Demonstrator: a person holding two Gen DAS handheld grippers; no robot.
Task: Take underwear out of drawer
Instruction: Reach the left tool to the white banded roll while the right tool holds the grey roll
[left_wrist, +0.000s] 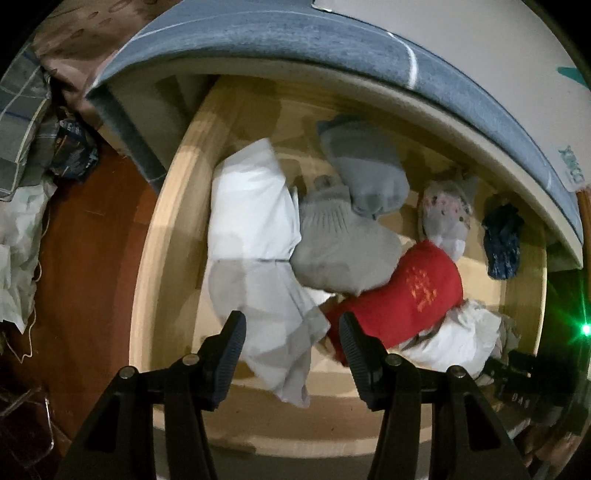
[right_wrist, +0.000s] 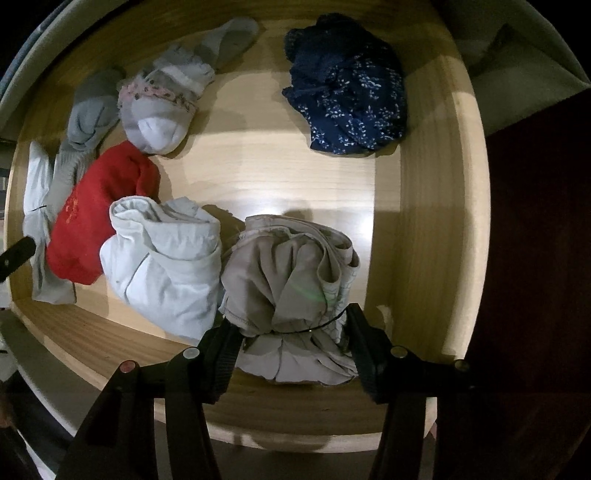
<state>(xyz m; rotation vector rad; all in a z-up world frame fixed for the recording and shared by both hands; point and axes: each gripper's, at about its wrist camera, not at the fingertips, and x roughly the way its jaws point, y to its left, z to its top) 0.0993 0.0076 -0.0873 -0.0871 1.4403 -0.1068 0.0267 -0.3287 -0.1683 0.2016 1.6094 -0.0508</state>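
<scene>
The light wooden drawer stands pulled out and holds several rolled garments. In the right wrist view my right gripper points down at the front right corner, its pads pressing both sides of a beige rolled underwear bundle. Left of that lie a pale white bundle and a red one. My left gripper hangs open over the drawer's left part, above a white-and-grey folded garment, with nothing between its pads. The red bundle lies just right of it.
A navy patterned bundle and grey socks lie at the drawer's back. The blue-covered mattress edge overhangs the drawer's rear. Reddish floor and piled bags and cloth lie to the left.
</scene>
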